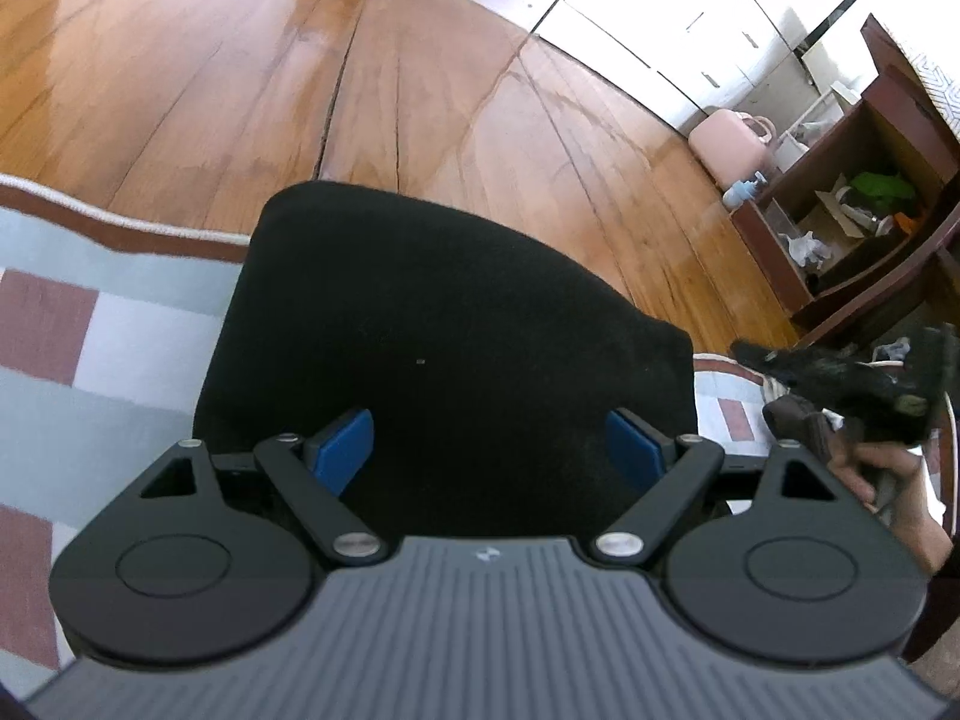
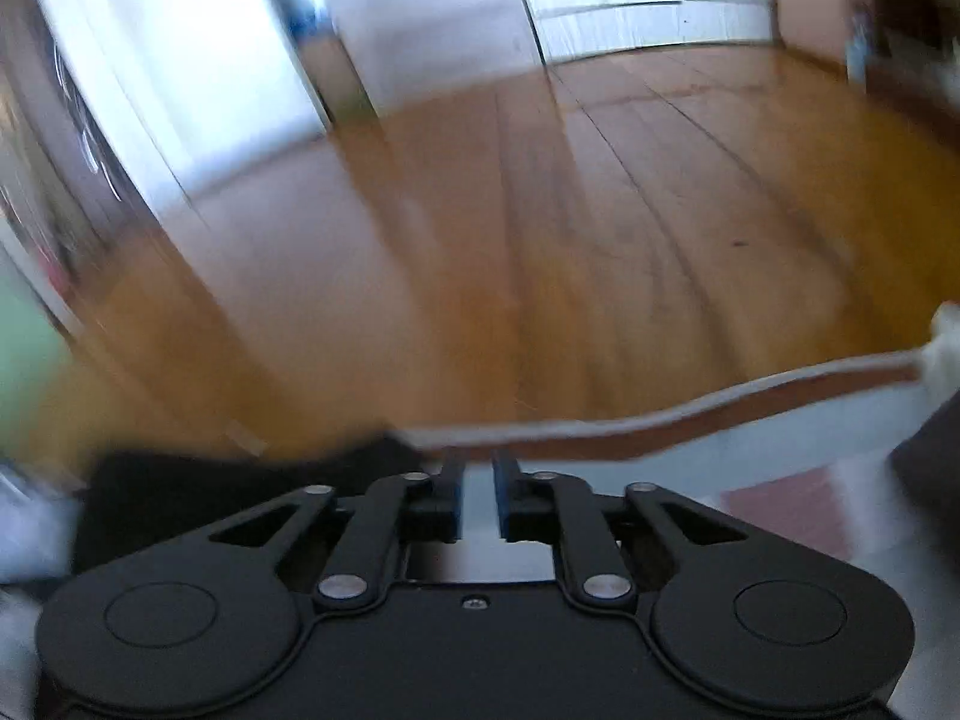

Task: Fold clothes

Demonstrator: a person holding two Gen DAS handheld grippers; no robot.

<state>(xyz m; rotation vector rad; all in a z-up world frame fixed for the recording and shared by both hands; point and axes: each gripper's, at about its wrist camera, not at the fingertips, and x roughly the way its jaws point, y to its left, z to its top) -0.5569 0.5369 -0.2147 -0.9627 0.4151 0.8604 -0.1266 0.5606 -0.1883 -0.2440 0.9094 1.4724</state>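
A checked rug, flat-woven in pale blue, white and brick squares with a brown border and cream edge, lies on a glossy plank floor. On it rests the garment, a matte black, soft-looking cloth folded into a rounded block whose far edge overhangs the rug onto the floor. The left gripper hovers over its near edge, blue pads spread wide, gripping nothing. To the right, a hand carries the right gripper past a dark wooden shelf; seen through its own badly blurred camera, its jaws stand close together with a narrow gap, and nothing visible lies between them, so it appears to be empty.

The likely risks: the left gripper's pads may pinch only the top layer and pull the fold apart, and the black cloth hides its own edges and layers. A fast-moving right gripper could also clip the garment's corner and skew it.
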